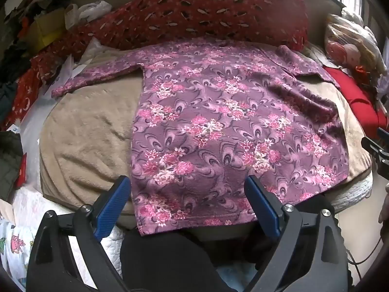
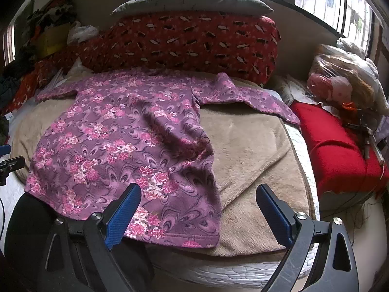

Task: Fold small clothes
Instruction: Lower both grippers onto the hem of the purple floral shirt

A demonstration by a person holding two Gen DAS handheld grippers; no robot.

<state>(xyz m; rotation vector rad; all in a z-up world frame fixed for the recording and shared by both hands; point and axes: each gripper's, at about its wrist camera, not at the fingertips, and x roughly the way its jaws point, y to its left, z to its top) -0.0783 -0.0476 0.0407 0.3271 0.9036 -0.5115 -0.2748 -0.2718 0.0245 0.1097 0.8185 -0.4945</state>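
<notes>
Nearest the lens in the left wrist view, the left gripper (image 1: 187, 206) hangs with its blue pads (image 1: 110, 209) spread wide and nothing between them, over the near hem of the purple floral top (image 1: 218, 126). The top lies spread flat across the middle of the frame on a tan blanket (image 1: 92, 131), one sleeve reaching to the upper left, the other to the upper right. Behind it, across the top of the frame, sits a long red patterned cushion (image 1: 214, 17).

In the right wrist view, the right gripper (image 2: 198, 211) is likewise released and empty; its left pad stands over the top's lower right corner (image 2: 194, 233), its right pad over bare blanket. A red cloth (image 2: 340, 146) lies at the right edge.
</notes>
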